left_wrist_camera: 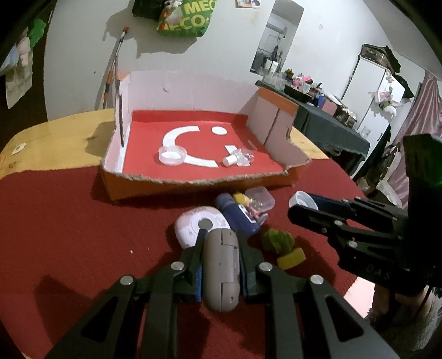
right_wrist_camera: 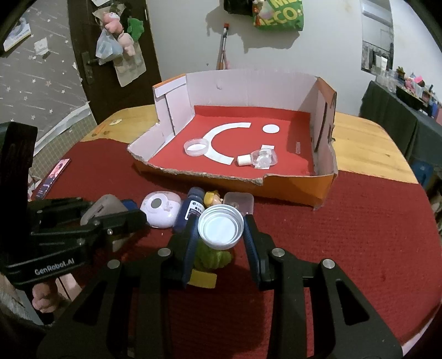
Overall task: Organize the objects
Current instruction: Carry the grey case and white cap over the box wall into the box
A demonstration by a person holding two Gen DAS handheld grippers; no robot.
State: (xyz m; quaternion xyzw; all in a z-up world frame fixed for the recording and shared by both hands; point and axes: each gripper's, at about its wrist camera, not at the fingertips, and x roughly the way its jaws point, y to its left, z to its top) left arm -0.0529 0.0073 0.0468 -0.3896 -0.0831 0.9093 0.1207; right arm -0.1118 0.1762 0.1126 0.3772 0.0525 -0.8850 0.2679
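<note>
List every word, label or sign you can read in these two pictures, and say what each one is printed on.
"GenRobot.AI": on the left gripper, white letters on its black body.
"MEC" and "ECO": cut-off letters on the green bag hanging on the wall.
Blue bottle label: too small to read.
Round white case print: blurred.

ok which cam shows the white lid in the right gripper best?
Right wrist. The white lid sits centred and face-on between the right gripper pads, inner rings clear. The left wrist view catches only its edge at the gripper tip, mostly hidden by the finger.
</note>
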